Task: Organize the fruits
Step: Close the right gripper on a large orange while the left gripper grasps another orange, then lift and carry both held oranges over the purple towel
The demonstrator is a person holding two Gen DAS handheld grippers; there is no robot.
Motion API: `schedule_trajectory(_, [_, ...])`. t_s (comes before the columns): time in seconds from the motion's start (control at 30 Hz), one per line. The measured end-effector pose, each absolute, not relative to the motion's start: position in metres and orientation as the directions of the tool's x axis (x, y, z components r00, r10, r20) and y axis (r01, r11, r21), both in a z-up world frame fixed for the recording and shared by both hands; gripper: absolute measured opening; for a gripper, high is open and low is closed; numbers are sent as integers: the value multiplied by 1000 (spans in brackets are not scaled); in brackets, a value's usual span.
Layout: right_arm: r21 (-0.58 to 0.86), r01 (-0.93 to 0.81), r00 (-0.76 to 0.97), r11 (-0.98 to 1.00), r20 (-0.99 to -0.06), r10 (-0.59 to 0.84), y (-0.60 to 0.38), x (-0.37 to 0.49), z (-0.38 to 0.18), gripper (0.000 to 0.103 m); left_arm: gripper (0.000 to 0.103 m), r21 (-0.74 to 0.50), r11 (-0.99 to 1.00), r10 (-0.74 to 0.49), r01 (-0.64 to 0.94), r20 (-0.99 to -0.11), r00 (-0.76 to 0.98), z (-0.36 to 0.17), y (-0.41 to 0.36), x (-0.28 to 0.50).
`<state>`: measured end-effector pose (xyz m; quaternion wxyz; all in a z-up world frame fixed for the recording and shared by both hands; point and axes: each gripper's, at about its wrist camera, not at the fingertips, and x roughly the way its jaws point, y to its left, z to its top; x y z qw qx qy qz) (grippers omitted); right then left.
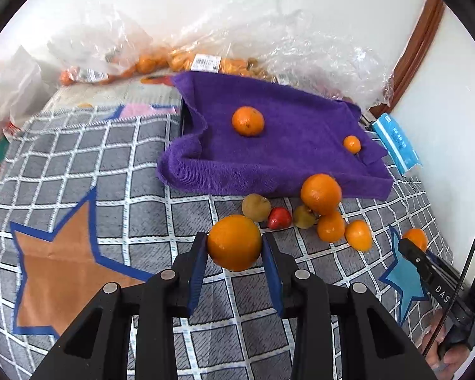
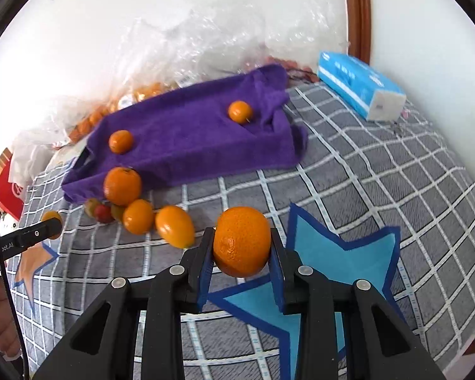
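A grey checked blanket (image 1: 117, 171) with star patches covers the whole surface; an orange star (image 1: 57, 269) lies left in the left wrist view and a light blue star (image 2: 342, 262) sits under the right gripper. At the far edge, against the white wall, crumpled clear plastic bags (image 1: 205, 47) hold more orange fruit.

A purple towel (image 1: 288, 148) is draped over a low dark tray-like thing, of which only a corner shows. Two tangerines rest on the towel, well apart: a bigger one (image 1: 248, 121) near the middle and a small one (image 1: 351, 144) near the right edge. A blue tissue pack (image 2: 361, 88) lies beside the towel, near the wall.

Just in front of the towel is a loose cluster of fruit: a large orange (image 1: 321, 193) touching the towel's front edge, two smaller tangerines (image 1: 331, 226) beside it, two brownish-green round fruits (image 1: 256, 207), and a small red fruit (image 1: 279, 218) between them.

The left gripper (image 1: 234, 247) pinches a smooth orange (image 1: 234, 243) between its blue pads, held clear of the blanket, just ahead of the cluster. The right gripper (image 2: 241, 247) is clamped on a dimpled tangerine (image 2: 242, 241) above the blue star, to the right of the cluster.
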<state>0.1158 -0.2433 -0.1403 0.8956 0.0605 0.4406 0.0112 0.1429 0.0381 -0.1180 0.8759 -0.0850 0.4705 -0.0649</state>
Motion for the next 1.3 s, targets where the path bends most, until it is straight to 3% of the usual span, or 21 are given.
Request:
schedule_trajectory(0.77, [105, 30, 703, 994, -709, 54, -217, 106, -61, 32, 33, -237, 968, -234, 86, -716, 658, -43, 47, 123])
schedule_trajectory(1.3, [105, 21, 724, 994, -687, 58, -208, 115, -46, 32, 33, -236, 969, -224, 77, -697, 681, -26, 57, 131])
